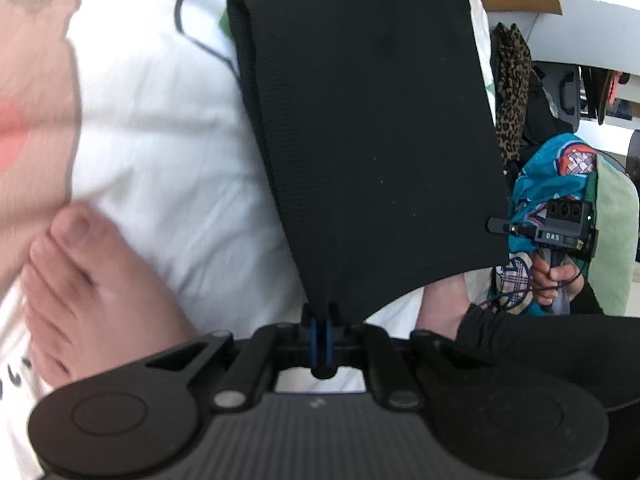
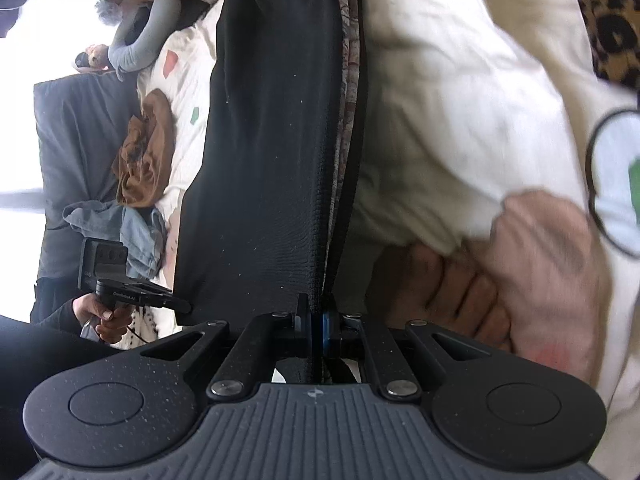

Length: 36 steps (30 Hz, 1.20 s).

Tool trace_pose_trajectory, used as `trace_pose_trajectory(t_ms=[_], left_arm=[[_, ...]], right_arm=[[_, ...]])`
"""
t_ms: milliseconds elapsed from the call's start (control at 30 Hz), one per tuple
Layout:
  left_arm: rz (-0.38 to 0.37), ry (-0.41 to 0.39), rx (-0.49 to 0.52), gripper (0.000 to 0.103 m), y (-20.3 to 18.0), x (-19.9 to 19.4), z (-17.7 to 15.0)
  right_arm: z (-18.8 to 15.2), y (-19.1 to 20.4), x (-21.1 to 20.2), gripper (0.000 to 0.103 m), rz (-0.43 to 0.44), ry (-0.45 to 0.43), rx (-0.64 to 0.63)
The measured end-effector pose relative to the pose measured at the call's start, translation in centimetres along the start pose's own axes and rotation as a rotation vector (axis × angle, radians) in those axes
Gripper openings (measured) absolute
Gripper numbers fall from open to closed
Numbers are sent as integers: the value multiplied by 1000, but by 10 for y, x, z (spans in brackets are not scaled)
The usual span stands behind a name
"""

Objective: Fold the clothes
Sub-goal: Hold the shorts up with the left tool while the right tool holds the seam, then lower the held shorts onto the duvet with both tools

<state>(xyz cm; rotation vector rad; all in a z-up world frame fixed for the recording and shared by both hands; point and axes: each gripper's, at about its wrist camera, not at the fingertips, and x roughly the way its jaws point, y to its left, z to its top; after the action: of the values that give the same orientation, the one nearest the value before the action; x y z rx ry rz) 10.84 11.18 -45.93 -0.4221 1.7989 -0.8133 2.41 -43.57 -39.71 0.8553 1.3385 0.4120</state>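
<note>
A black garment [image 1: 372, 128] hangs stretched between my two grippers above a white printed bedsheet [image 1: 160, 140]. My left gripper [image 1: 321, 320] is shut on one lower corner of it. My right gripper [image 2: 316, 316] is shut on the other corner, where the black garment [image 2: 272, 152] shows a patterned inner edge. The right gripper also shows in the left wrist view [image 1: 496, 225], pinching the cloth's edge. The left gripper shows in the right wrist view [image 2: 184, 306] at the cloth's side.
A bare foot [image 1: 92, 288] rests on the sheet close to the left gripper; a foot [image 2: 520, 276] lies by the right one. A leopard-print cloth [image 1: 512, 92], a blue patterned garment [image 1: 552, 176], a brown garment [image 2: 146, 152] and denim [image 2: 120, 228] lie around.
</note>
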Motion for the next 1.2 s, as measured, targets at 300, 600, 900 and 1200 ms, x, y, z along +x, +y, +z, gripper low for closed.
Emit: trace_pose_trajectory(t_ms=[300,600,900,1200], left_arm=[[-26,-47,7,4,-27,3,4],[-54,-163,18,4,-30,-17,23],[-58,-341,68,4,-39,-58,45],[-23,-469,124,4,-57,-77,76]], right_arm=[[-18,4,-3,2,27,-6,21],[-1,7,-8,2,45,-70,4],[23,14,-17,2,70,-169,-3],[61,20,-18,2,72,-276,-29]])
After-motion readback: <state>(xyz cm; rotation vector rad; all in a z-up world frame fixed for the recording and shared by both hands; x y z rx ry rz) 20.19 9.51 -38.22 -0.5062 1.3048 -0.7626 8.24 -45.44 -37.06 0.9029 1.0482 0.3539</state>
